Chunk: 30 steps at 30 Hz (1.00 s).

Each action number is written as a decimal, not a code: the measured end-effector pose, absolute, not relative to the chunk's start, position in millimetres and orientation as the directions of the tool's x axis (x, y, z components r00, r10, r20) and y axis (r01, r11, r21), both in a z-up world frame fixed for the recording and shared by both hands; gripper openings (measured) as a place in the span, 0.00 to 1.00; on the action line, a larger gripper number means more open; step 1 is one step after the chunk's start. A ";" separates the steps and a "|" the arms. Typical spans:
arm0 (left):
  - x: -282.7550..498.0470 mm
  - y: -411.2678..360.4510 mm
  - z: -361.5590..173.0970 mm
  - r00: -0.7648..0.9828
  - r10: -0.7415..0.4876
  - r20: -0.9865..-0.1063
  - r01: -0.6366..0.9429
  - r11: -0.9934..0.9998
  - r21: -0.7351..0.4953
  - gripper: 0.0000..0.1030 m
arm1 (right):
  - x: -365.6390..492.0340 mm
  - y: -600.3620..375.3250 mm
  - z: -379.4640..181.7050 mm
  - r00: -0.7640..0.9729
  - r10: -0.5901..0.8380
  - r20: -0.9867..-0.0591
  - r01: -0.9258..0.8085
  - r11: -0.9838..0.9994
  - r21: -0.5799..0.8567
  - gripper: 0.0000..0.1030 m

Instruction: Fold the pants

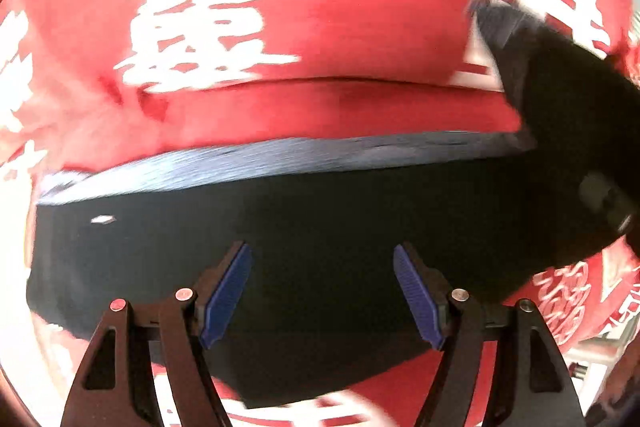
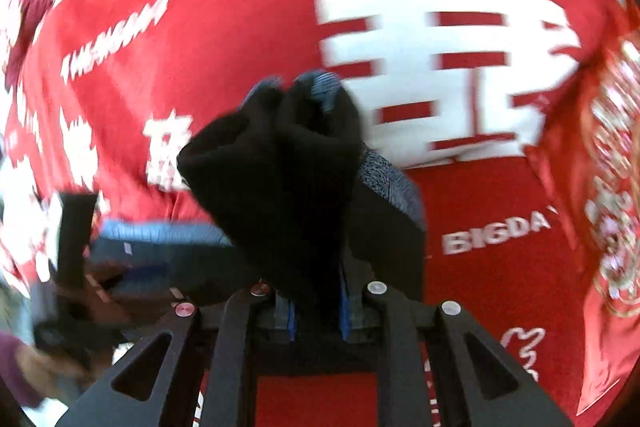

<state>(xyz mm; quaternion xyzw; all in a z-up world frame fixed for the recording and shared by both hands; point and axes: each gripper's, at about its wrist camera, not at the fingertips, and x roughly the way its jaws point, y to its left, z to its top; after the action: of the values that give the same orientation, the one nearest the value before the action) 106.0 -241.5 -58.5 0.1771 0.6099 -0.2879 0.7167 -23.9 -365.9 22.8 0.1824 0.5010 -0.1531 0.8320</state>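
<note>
- Right now the pants (image 1: 320,227) lie spread on the red cloth (image 1: 320,7), directly ahead of the left gripper (image 1: 322,291) and just under its fingers.
- Its jaws stand wide apart with nothing between the blue pads (image 1: 226,295); dark fabric shows in the gap below them.
- From the left wrist, the pants run as a broad dark band from side to side, their long axis crossing the view, with a lighter blue edge along the far side.
- At the right end of that band the fabric lifts up and away toward the upper right.
- From the right wrist, the right gripper (image 2: 318,311) is clamped on a bunched fold of the pants (image 2: 280,179), its pads pressed close against the cloth.
- That bunch stands up from the jaws and points away from the camera, blurred at its tip.
- White printed characters (image 2: 448,67) cover the red cloth (image 2: 240,7) behind it.
</note>
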 end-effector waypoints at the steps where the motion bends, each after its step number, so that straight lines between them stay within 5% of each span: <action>1: 112.8 -228.4 -61.5 0.098 -0.180 -0.979 0.620 0.781 -0.081 0.72 | -15.2 -348.7 12.5 0.426 -0.075 -0.902 0.409 0.905 0.119 0.20; 4: 130.7 -194.3 -72.9 0.100 -0.139 -0.985 0.593 0.804 -0.053 0.73 | 11.1 -288.1 -37.8 0.286 -0.093 -0.954 0.287 0.958 -0.008 0.26; 7: 142.7 -172.3 -83.1 0.094 -0.117 -0.989 0.570 0.821 -0.042 0.72 | 21.6 -234.0 -79.8 0.147 -0.275 -0.950 0.112 0.959 -0.260 0.29; 9: 146.1 -169.7 -90.7 0.085 -0.123 -0.989 0.569 0.821 -0.053 0.73 | 15.9 -212.8 -72.2 0.181 -0.317 -0.931 0.042 0.948 -0.314 0.40; 11: 148.4 -169.6 -89.0 0.059 -0.135 -0.989 0.581 0.810 -0.076 0.73 | 5.6 -214.7 -53.2 0.212 -0.201 -0.956 0.074 0.979 -0.189 0.51; 15: 144.5 -200.2 -76.8 -0.027 -0.247 -0.969 0.601 0.770 -0.213 0.73 | -18.2 -266.0 -26.7 0.285 0.095 -0.954 0.288 0.940 0.180 0.51; 19: 131.3 -234.7 -80.6 -0.163 -0.318 -0.934 0.607 0.714 -0.349 0.72 | -50.8 -343.3 -49.4 0.383 0.326 -0.864 0.596 0.628 0.501 0.51; 23: 115.8 -258.1 -93.0 -0.208 -0.292 -0.933 0.631 0.689 -0.356 0.70 | -77.6 -369.7 -80.3 0.492 0.426 -0.759 0.686 0.348 0.639 0.51; 26: 110.2 -261.0 -102.7 -0.252 -0.282 -0.926 0.626 0.682 -0.379 0.49 | -87.0 -363.9 -87.0 0.508 0.436 -0.743 0.706 0.282 0.649 0.51; 30: 104.7 -264.5 -104.3 -0.240 -0.278 -0.930 0.645 0.671 -0.367 0.50 | -89.9 -370.2 -86.8 0.562 0.412 -0.717 0.698 0.229 0.678 0.51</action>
<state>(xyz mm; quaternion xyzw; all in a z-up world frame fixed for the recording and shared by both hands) 104.7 -264.5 -104.3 0.1333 0.6880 -0.3833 0.6017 -89.9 -370.2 -86.8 0.6106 0.4543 -0.1121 0.6389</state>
